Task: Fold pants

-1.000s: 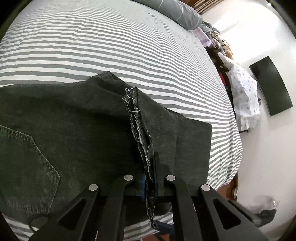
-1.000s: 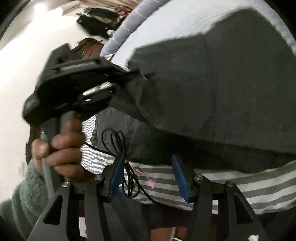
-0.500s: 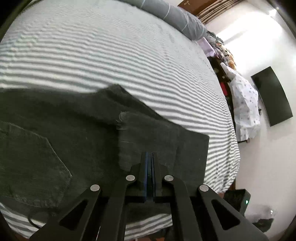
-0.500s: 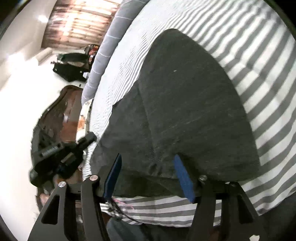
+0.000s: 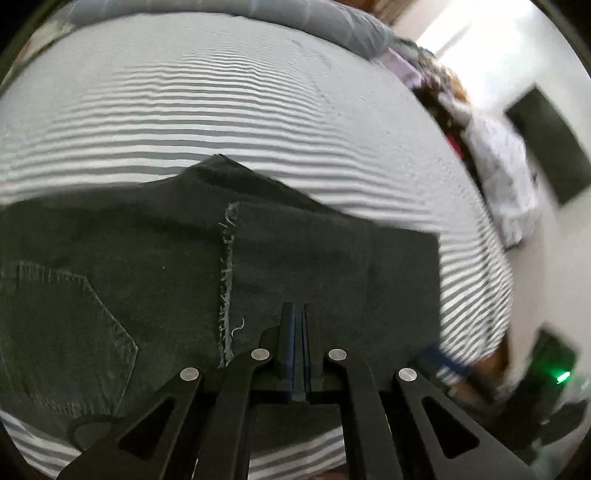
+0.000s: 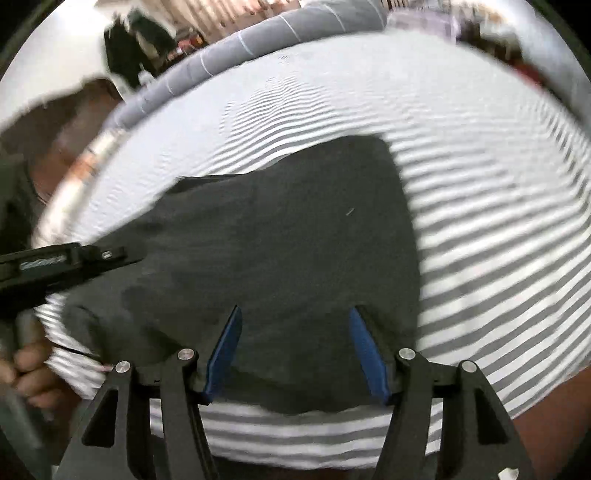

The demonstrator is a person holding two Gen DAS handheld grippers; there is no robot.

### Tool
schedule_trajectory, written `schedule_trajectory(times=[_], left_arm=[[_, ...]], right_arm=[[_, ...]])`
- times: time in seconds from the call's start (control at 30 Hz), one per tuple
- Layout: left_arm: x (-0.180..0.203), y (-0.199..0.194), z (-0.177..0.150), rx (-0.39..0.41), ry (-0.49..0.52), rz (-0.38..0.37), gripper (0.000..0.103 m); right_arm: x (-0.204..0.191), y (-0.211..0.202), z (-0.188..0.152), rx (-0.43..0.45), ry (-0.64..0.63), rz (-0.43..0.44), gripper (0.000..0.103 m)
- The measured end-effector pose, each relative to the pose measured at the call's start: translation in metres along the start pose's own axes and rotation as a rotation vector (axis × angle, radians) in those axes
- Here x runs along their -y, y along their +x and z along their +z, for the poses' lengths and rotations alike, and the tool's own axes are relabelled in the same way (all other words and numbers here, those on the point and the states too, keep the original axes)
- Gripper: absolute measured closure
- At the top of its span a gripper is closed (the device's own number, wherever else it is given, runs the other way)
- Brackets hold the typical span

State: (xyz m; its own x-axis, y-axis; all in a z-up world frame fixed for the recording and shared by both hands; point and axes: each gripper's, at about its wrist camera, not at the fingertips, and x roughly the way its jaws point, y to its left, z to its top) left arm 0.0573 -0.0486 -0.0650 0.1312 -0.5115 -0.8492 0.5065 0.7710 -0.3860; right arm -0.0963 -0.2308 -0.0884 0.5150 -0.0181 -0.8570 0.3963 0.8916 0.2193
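Observation:
Dark grey denim pants (image 5: 155, 266) lie folded flat on the striped bed sheet (image 5: 229, 110), with a back pocket (image 5: 74, 317) at the left. A frayed leg hem (image 5: 226, 280) rests across the top layer. My left gripper (image 5: 299, 308) hovers just over the folded leg to the right of that hem, shut, with no cloth between its blue pads. In the right wrist view the pants (image 6: 288, 236) fill the middle. My right gripper (image 6: 295, 314) stands open above their near edge, apart from the cloth. The left gripper (image 6: 62, 262) shows at the left, held by a hand (image 6: 26, 365).
A grey bolster pillow (image 6: 280, 33) lies along the far end of the bed. To the right of the bed stand piled clothes (image 5: 506, 173) and a dark wall screen (image 5: 550, 147). A device with a green light (image 5: 561, 376) sits low at the right.
The left gripper let go of the frayed hem, which now lies flat on the folded pants. The right gripper swung up and round to look down on the pants, its jaws slightly wider.

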Motion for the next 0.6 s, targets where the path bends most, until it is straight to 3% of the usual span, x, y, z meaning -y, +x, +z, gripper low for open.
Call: schedule_trajectory(times=[0.1, 0.2, 0.37, 0.5, 0.6], left_arm=[[0.005, 0.018, -0.015, -0.031, 0.071, 0.09, 0.1], [0.003, 0.03, -0.034, -0.042, 0.123, 0.163, 0.1], [0.009, 0.029, -0.043, -0.014, 0.18, 0.202, 0.099], [0.018, 0.018, -0.032, 0.044, 0.197, 0.212, 0.099], [0.018, 0.017, -0.014, 0.077, 0.181, 0.189, 0.098]], right_arm=[[-0.003, 0.006, -0.001, -0.024, -0.109, -0.124, 0.046], [0.004, 0.019, -0.013, -0.08, -0.163, -0.168, 0.046], [0.024, 0.019, -0.019, -0.098, -0.125, -0.097, 0.046], [0.032, 0.008, 0.005, -0.064, -0.081, -0.037, 0.046], [0.037, 0.005, 0.035, -0.008, -0.087, -0.052, 0.046]])
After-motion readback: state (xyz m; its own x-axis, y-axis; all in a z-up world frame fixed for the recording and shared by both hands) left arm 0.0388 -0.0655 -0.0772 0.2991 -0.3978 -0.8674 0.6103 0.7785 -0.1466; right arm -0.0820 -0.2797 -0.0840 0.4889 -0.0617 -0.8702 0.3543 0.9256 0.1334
